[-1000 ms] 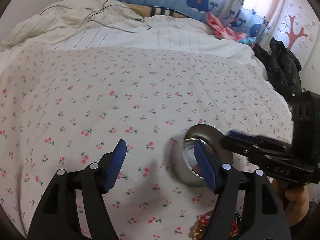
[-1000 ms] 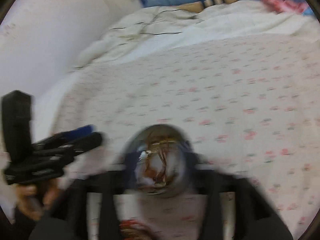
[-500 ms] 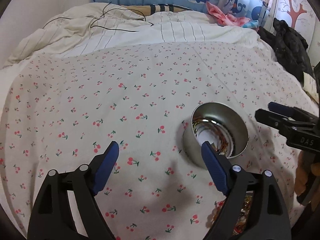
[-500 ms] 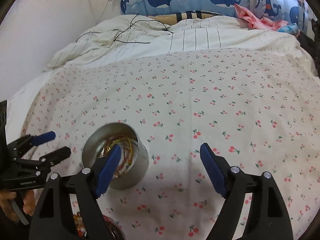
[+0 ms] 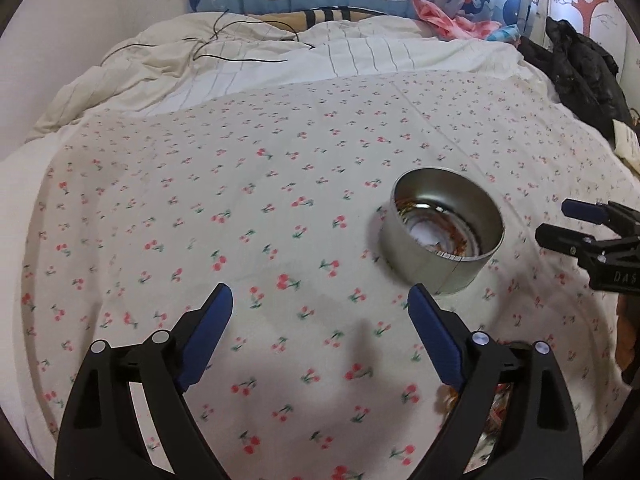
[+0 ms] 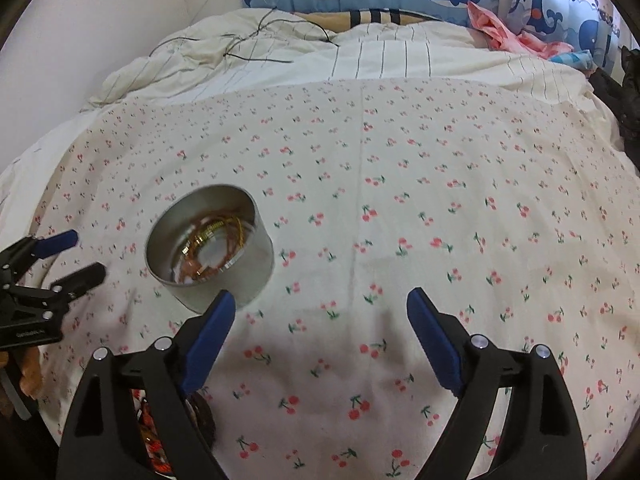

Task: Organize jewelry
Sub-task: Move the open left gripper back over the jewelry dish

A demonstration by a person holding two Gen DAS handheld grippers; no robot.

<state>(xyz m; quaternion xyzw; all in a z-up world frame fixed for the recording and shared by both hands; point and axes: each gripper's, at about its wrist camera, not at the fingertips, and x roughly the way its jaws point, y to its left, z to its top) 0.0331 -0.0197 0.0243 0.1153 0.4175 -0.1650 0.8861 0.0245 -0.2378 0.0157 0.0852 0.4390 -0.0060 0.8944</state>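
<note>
Both grippers — left gripper (image 5: 320,316) and right gripper (image 6: 320,316) — have backed off the tin (image 6: 210,250) on the bed (image 6: 400,160), jaws just opened wide and empty; some jewelry sits inside, a loose pile (image 6: 154,440) remains.

Before you, a bed (image 5: 168,208) spread with a cherry-print sheet (image 6: 400,208) bears a round metal tin (image 6: 256,276) of jewelry, a loose jewelry heap (image 5: 500,408) at its near edge, and a rumpled striped duvet (image 5: 360,56) with a black cable (image 5: 240,58).
</note>
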